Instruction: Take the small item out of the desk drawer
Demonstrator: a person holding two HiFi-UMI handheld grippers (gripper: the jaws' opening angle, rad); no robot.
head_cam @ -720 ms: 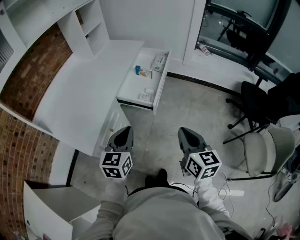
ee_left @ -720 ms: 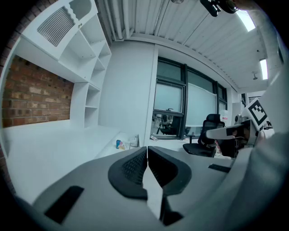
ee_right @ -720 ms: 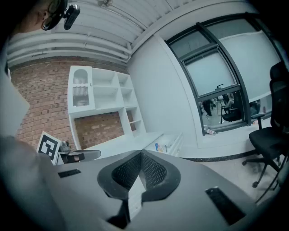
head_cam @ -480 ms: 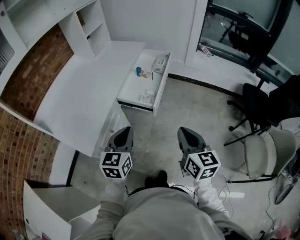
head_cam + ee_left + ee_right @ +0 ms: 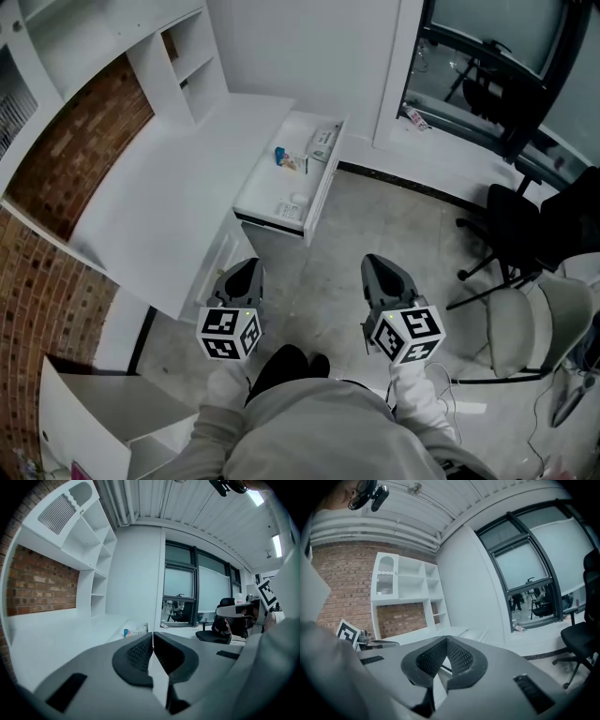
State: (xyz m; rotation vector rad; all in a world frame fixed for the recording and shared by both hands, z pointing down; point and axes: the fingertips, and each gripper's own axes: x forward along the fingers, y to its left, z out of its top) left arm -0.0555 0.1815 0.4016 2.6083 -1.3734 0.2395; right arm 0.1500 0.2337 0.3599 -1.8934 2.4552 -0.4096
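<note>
Drawer (image 5: pixel 267 187) nearer, well beyond fingers (image 5: pixel 242 277)

Items (image 5: pixel 292 161) in the open drawer (image 5: pixel 325 183) too small to name; shelf unit (image 5: pixel 155 75) cut off at the top edge.
</note>
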